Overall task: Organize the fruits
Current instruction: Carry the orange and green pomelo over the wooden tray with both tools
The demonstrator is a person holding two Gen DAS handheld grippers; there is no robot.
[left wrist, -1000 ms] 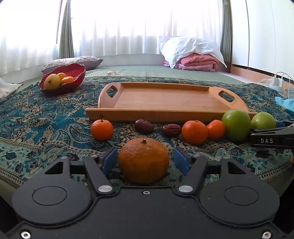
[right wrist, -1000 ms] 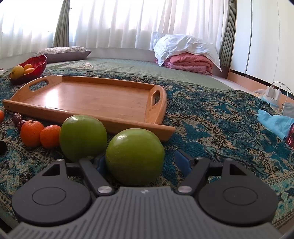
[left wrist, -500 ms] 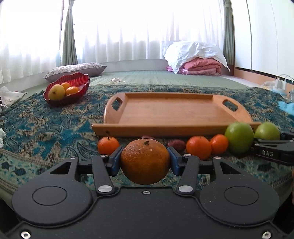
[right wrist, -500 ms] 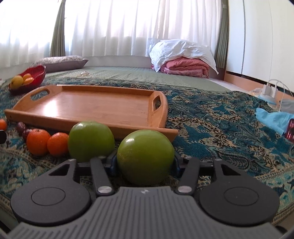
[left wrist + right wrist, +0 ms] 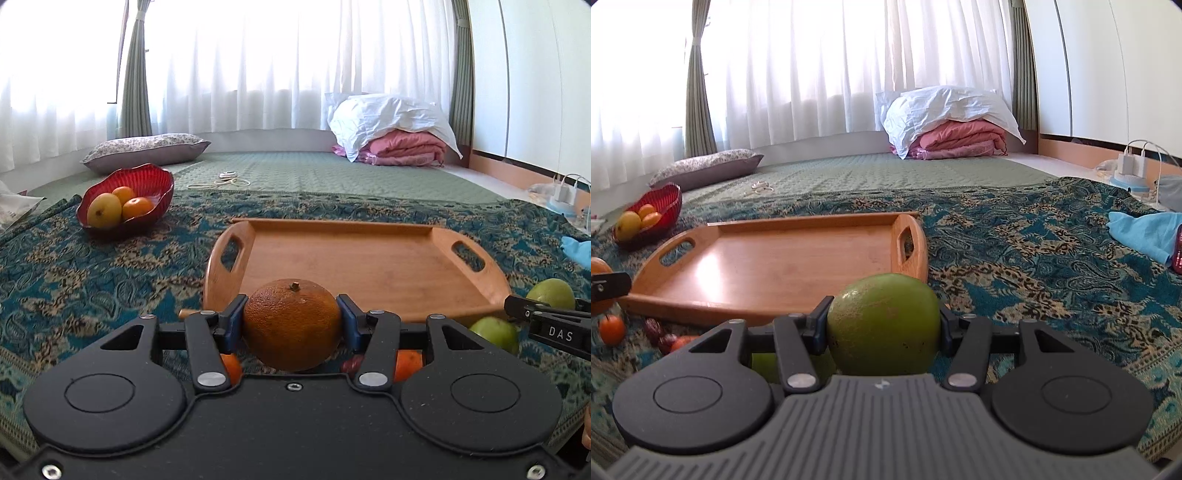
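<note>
My left gripper (image 5: 291,319) is shut on a large orange (image 5: 291,325), held clear of the patterned cloth just before the near rim of the wooden tray (image 5: 347,266). My right gripper (image 5: 884,328) is shut on a green apple (image 5: 884,325), lifted at the tray's (image 5: 775,266) near right corner. A second green apple (image 5: 764,365) lies under the right gripper, partly hidden. Small oranges (image 5: 612,328) and dark dates (image 5: 652,326) lie along the tray's front edge. In the left wrist view, one of the right gripper's fingers (image 5: 532,314) shows at the right edge.
A red bowl (image 5: 125,201) holding a yellow fruit and oranges sits at the far left on the cloth. A blue cloth (image 5: 1141,232) and chargers lie at the right. A pillow (image 5: 144,147) and folded bedding (image 5: 391,136) lie at the back by the curtains.
Both grippers closed on their fruit, the left on the orange and the right on the apple, then lifted them off the cloth. The right gripper also rolled a little.
</note>
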